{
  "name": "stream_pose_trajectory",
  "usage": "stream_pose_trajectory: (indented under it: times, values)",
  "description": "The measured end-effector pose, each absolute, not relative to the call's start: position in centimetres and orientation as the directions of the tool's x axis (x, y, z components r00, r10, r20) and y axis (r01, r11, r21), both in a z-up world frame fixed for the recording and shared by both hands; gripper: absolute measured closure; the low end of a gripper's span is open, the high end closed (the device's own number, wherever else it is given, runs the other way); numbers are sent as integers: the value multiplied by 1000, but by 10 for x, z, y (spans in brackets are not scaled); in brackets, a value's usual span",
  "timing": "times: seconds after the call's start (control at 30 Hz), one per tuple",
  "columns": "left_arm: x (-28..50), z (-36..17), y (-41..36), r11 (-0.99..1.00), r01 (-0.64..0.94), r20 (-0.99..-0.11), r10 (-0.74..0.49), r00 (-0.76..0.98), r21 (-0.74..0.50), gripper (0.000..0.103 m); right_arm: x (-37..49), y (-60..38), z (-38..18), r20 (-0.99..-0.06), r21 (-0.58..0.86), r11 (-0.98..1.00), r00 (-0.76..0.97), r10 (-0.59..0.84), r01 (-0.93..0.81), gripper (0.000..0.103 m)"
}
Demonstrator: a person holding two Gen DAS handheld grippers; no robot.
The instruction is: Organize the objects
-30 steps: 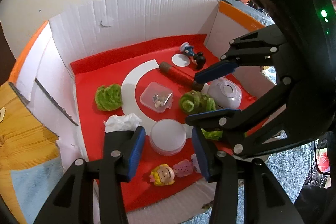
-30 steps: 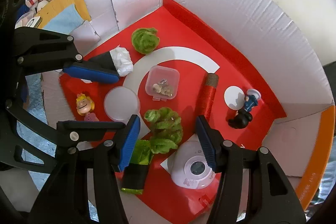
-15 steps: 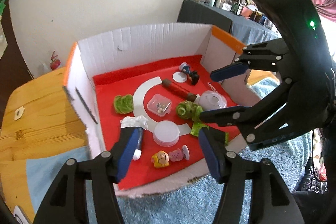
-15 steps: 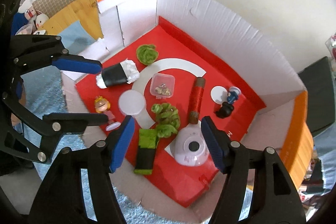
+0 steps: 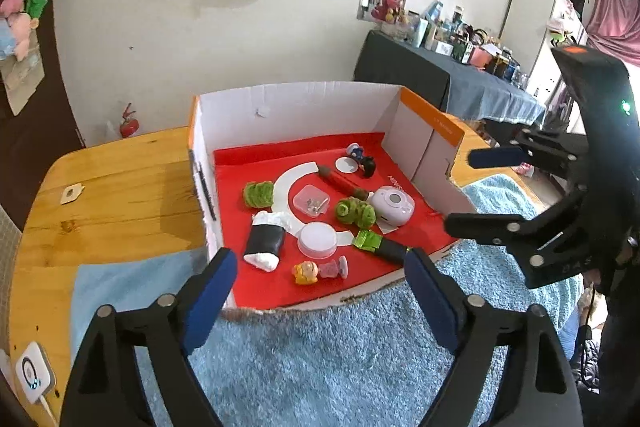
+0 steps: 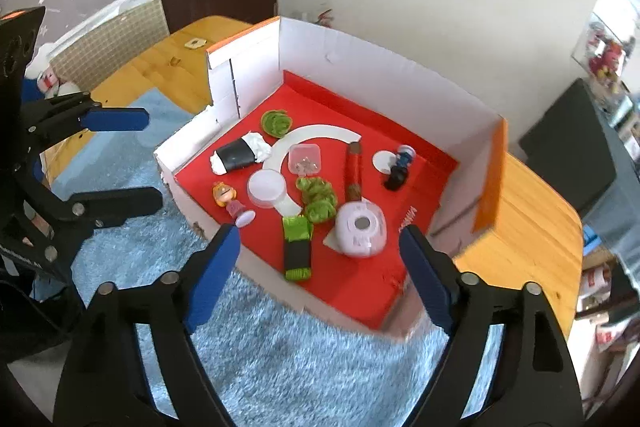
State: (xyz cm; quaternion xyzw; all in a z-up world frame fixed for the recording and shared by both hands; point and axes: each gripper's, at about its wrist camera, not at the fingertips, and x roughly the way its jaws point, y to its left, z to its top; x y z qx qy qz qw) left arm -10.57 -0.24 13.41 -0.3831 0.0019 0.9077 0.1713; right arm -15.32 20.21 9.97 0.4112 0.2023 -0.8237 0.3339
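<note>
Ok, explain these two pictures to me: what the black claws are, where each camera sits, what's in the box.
Each black claw is a hand-held gripper with a camera looking out along its blue-padded fingers. One picture comes from the left gripper, the other from the right gripper; each also shows the other at its edge. Both have their jaws open and hold nothing. Below them a cardboard box with a red floor holds small things: a clear plastic case, a white round lid, a blonde figurine, a pale purple gadget.
</note>
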Motion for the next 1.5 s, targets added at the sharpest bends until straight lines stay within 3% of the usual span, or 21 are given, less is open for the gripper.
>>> stream_pose_trajectory:
  times: [0.37,0.47,0.57,0.97,1.5]
  values:
    - [-68,139,-8,-966,-235,-652,249,-717,-110,6,-110,242,115,-735,15,-818,-549,-399,575,15]
    - [-58,136,-9,-973,-207,-638,223,-737,-102,0,-98,251,112,-704,28,-857,-598,-383,515,3]
    - [-51,129,-7,-983,-172,-640,172,-749,-62,0,-83,255,99,-688,34,-874,-623,-372,485,3]
    - [-44,61,6,-996,-86,-709,76,-702,-22,0,-79,262,26,-746,35,-949,-624,-233,314,3]
    - [-62,15,7,-1000,-3,-793,25,-609,-29,0,-82,262,-2,-792,-3,-963,-588,-163,270,0]
